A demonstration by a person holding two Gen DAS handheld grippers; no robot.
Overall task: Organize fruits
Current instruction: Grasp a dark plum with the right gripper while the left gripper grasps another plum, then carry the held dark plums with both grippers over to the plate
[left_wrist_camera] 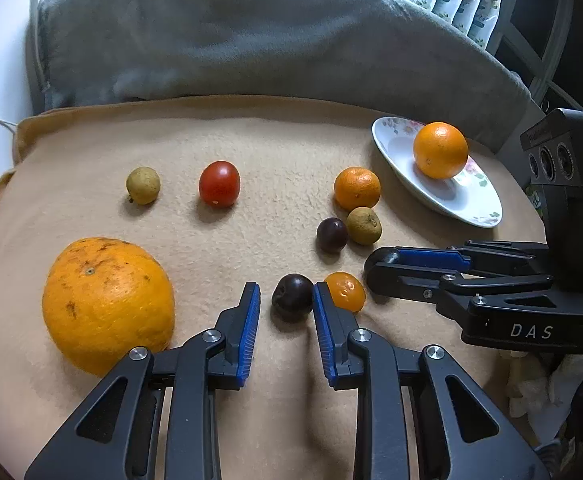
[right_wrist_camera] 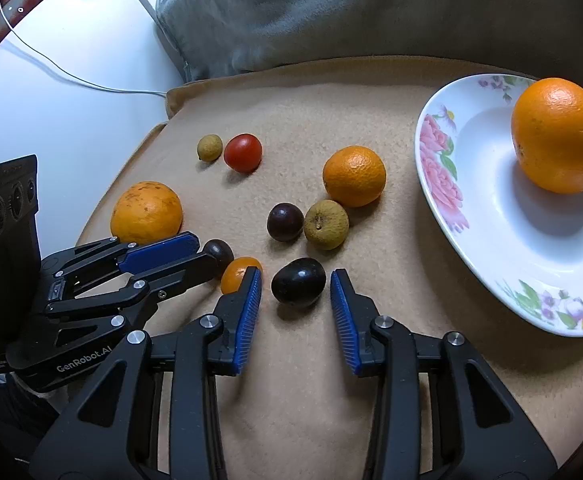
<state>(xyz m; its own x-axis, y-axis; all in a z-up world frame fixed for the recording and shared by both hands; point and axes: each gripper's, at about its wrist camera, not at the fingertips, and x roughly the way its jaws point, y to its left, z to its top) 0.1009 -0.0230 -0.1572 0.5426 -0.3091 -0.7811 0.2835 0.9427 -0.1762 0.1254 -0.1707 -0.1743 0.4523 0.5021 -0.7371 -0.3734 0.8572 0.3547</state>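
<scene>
1. Left wrist view: the left tongs (left_wrist_camera: 285, 286) are standing apart on the tan blanket (left_wrist_camera: 251, 140), straddling a dark plum (left_wrist_camera: 291, 296). The plum is lying just beside the right-hand pad, with a gap showing at the other.
2. A small amber fruit (left_wrist_camera: 345, 292) is sitting just outside that pad, and a speckled orange (left_wrist_camera: 107, 304) is resting to the left.
3. A smooth orange (left_wrist_camera: 440, 150) is sitting in the flowered plate (left_wrist_camera: 463, 200) at far right.
4. Right wrist view: the right tongs (right_wrist_camera: 296, 271) are standing apart around a second plum (right_wrist_camera: 298, 280), with gaps showing on both sides.
5. Beyond them, a third plum (right_wrist_camera: 285, 222), a brownish fruit (right_wrist_camera: 326, 224), a mandarin (right_wrist_camera: 354, 175) and a tomato (right_wrist_camera: 243, 153) are lying loose on the blanket.
</scene>
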